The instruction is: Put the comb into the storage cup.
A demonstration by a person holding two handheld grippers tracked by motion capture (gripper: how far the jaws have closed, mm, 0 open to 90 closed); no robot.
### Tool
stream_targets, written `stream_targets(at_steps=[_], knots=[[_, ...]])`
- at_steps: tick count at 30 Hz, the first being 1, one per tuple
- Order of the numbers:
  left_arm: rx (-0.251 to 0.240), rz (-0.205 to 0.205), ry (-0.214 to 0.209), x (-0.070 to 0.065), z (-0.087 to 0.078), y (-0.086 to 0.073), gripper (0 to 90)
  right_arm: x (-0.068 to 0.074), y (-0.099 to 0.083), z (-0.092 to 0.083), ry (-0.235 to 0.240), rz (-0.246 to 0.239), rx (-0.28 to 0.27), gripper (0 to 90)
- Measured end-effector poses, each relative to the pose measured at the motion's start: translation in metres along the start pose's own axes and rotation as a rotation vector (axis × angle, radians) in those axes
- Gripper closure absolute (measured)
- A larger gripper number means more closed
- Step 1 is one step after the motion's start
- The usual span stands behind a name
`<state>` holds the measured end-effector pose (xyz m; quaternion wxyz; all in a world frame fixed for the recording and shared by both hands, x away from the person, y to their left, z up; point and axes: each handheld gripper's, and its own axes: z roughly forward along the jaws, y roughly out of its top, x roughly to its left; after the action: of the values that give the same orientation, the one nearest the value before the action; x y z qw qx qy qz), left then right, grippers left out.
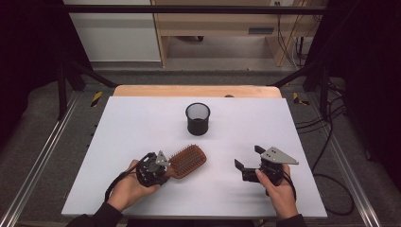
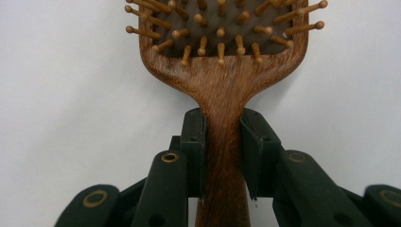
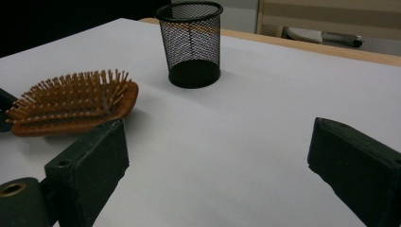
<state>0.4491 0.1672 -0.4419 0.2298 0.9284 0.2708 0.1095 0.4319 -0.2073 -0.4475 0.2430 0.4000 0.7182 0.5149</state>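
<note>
A wooden paddle hairbrush (image 1: 188,160) lies bristles-up on the white table, a little left of centre near the front. My left gripper (image 1: 161,171) is shut on the hairbrush's handle (image 2: 222,142); both black pads press its sides just below the head. A black mesh cup (image 1: 197,118) stands upright toward the middle of the table, beyond the brush. My right gripper (image 1: 247,158) rests at the front right, open, with nothing between its fingers. In the right gripper view the hairbrush (image 3: 71,104) lies at the left and the mesh cup (image 3: 191,45) stands farther off.
The white table top (image 1: 142,118) ends in a wooden strip (image 1: 196,91) at the far edge. Metal rails run along both sides, and cables lie on the floor at the right. Furniture stands beyond the table.
</note>
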Motion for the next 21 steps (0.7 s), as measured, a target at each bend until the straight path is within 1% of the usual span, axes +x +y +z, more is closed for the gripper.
stream_targets(at_steps=[3, 7, 10, 15, 17, 19, 21], knots=[[-0.056, 0.005, 0.019, -0.001, -0.001, 0.005, 72.8, 0.002, 0.0, 0.0, 0.01, 0.01, 0.0, 5.9], [-0.112, 0.019, 0.018, 0.0, 0.002, 0.013, 72.8, 0.006, 0.0, 0.004, 0.037, 0.038, 0.0, 5.5], [-0.153, 0.016, 0.009, 0.0, 0.005, 0.018, 72.8, 0.009, 0.0, 0.007, 0.062, 0.072, -0.005, 5.5], [-0.181, 0.024, 0.017, 0.0, 0.007, 0.023, 72.9, 0.017, 0.001, 0.017, 0.105, 0.11, -0.004, 5.7], [-0.189, 0.027, 0.024, -0.001, 0.006, 0.023, 72.9, 0.02, 0.001, 0.021, 0.131, 0.136, -0.008, 5.8], [-0.199, 0.026, 0.023, -0.002, 0.005, 0.022, 72.9, 0.026, 0.002, 0.027, 0.166, 0.159, -0.007, 5.7], [-0.207, 0.024, 0.024, -0.003, 0.003, 0.021, 72.9, 0.031, 0.003, 0.03, 0.186, 0.156, -0.002, 5.4]])
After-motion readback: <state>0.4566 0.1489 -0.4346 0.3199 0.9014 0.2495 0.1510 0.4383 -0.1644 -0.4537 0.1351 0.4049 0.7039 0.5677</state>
